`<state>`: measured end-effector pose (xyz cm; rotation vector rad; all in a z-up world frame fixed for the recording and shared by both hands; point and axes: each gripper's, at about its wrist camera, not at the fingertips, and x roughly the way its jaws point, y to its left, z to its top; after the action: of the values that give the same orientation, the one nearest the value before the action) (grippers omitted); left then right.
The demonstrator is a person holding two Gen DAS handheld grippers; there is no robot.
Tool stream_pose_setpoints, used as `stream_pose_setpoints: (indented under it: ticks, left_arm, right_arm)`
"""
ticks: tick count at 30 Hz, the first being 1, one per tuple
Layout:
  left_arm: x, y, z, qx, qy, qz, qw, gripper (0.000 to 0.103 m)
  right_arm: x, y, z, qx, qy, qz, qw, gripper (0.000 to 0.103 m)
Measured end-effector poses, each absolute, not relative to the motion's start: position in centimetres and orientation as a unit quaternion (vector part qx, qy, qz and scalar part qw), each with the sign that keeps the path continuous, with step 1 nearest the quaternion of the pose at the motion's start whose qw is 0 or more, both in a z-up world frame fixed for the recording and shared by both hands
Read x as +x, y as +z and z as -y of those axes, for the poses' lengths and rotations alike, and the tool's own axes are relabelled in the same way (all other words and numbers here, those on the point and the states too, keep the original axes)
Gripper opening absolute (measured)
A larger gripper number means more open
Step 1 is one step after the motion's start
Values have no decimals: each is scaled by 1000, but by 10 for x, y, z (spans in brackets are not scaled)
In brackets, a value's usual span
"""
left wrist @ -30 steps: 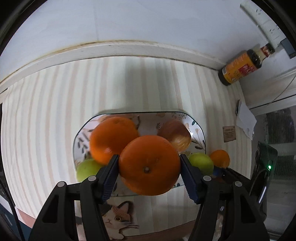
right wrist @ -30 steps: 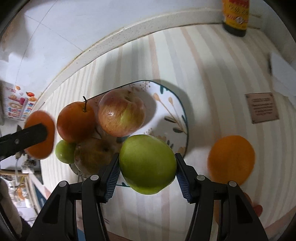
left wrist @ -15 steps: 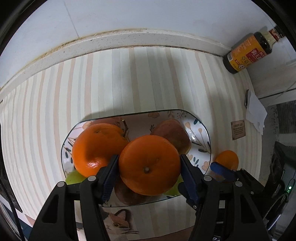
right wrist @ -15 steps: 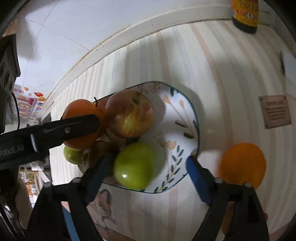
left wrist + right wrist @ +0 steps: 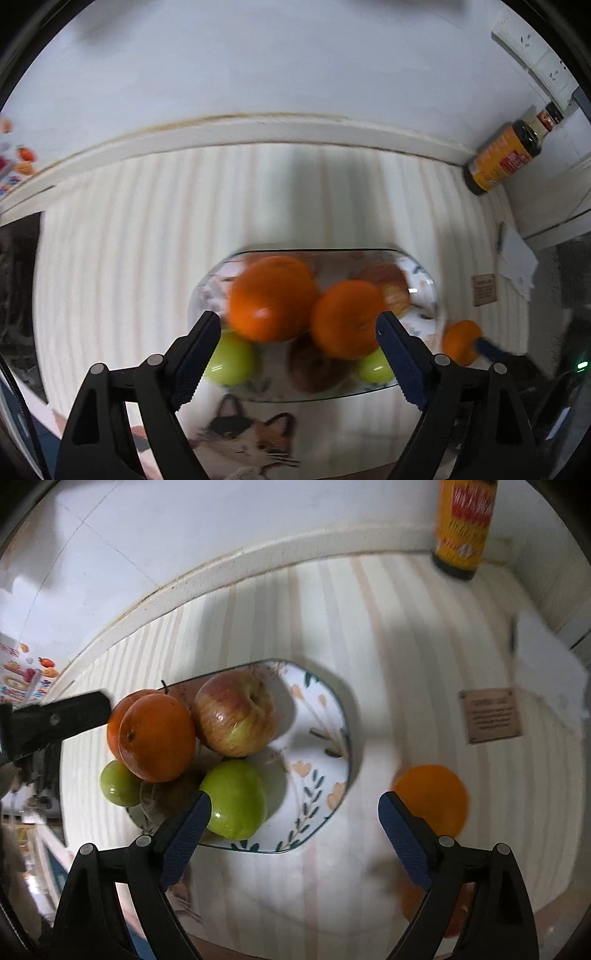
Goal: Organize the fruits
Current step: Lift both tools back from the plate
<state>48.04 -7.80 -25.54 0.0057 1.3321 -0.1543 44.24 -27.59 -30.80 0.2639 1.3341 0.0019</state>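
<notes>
A flower-patterned plate [image 5: 317, 716] [image 5: 421, 269] holds a pile of fruit: two oranges [image 5: 271, 297] [image 5: 345, 319], a red apple [image 5: 236, 714], two green apples [image 5: 236, 799] [image 5: 118, 782] and a brown fruit [image 5: 166, 797]. My left gripper [image 5: 297, 325] hovers above the pile, its jaws opening, touching no fruit. My right gripper [image 5: 294, 801] hangs over the plate's right rim, jaws opening, with nothing between the pads. The larger green apple lies beside its left fingertip. One more orange [image 5: 430, 799] [image 5: 460, 341] sits on the striped table to the right of the plate.
A sauce bottle [image 5: 463, 528] [image 5: 502, 162] stands at the back right by the wall. A small brown card [image 5: 491, 714] and white paper [image 5: 517, 258] lie to the right. A cat-print mat [image 5: 251, 439] lies before the plate. The table's raised back edge runs behind.
The left gripper let go of its orange, which now rests on the pile. The right gripper released the green apple onto the plate. Both grippers rose and spread wide.
</notes>
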Motion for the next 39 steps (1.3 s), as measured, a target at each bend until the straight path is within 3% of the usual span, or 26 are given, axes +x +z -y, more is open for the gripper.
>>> stream_pose_setpoints:
  ticks: [13,39]
  left_arm:
    - [395,-224,22,-6,-26,-570,821,86]
    - [240,-106,14,5,-75,-439,896,86]
  right_arm:
    - [390,-241,235,57,-6,-580,813,98]
    - [214,-90,203,54,-26,-453,890,98]
